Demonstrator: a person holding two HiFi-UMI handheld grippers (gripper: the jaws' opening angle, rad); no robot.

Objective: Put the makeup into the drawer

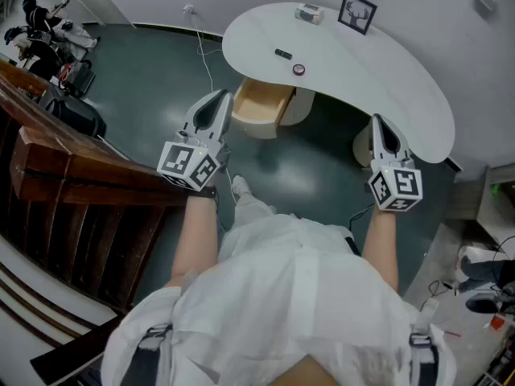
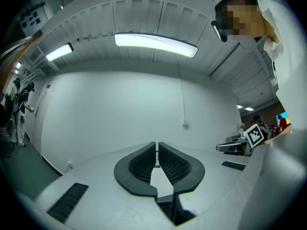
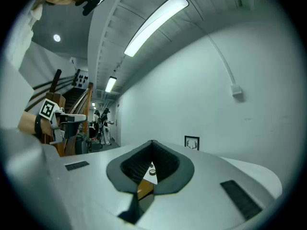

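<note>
On the white curved table (image 1: 378,71) lie a small round compact (image 1: 298,69) and a small dark flat piece (image 1: 283,54). Under the table's near edge a light wooden drawer (image 1: 261,105) stands pulled open. My left gripper (image 1: 216,96) hovers just left of the drawer, held level, jaws shut and empty (image 2: 157,145). My right gripper (image 1: 380,121) hangs to the right by the table's near rim, also shut on nothing (image 3: 152,142). In the right gripper view the compact (image 3: 152,172) and the drawer's wood (image 3: 144,188) show through the slit below the tips.
A framed deer picture (image 1: 356,12) and a small box (image 1: 308,13) stand at the table's back. A dark wooden stair rail (image 1: 72,175) runs close on the left. A white cable (image 1: 205,55) trails over the grey floor. People stand far off at the left (image 1: 36,22).
</note>
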